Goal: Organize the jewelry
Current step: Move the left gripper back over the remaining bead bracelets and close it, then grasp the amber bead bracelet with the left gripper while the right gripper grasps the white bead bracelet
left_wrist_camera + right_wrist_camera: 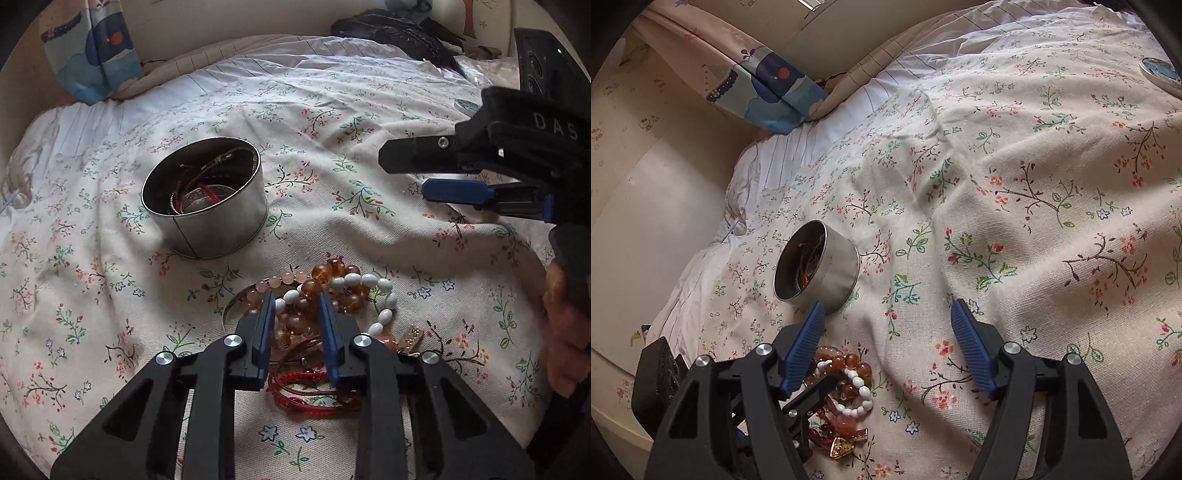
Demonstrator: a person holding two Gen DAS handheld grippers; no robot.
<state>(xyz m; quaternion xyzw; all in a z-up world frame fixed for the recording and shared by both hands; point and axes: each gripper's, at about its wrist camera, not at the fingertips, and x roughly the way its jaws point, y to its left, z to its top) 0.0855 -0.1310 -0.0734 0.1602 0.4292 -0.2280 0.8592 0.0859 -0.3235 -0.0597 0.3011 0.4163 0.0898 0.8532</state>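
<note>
A round silver tin [205, 199] sits on the floral bedspread and holds several bracelets; it also shows in the right wrist view [817, 266]. A pile of jewelry [325, 295] lies in front of it: amber beads, pink beads, a white bead bracelet [373, 284], red cords [310, 391] and a gold charm [842, 446]. My left gripper [297, 299] is lowered over the pile, its jaws partly open around amber and white beads. My right gripper [888, 314] is open wide and empty, hovering above the bedspread right of the pile; it shows in the left wrist view [402, 173].
The floral bedspread [1015, 206] covers the bed, with a white striped sheet [122, 110] behind. A blue patterned pillow [92, 48] lies at the back left, dark clothing [399, 33] at the back right. A small round blue lid [1160, 72] lies far right. A wall borders the bed's left side.
</note>
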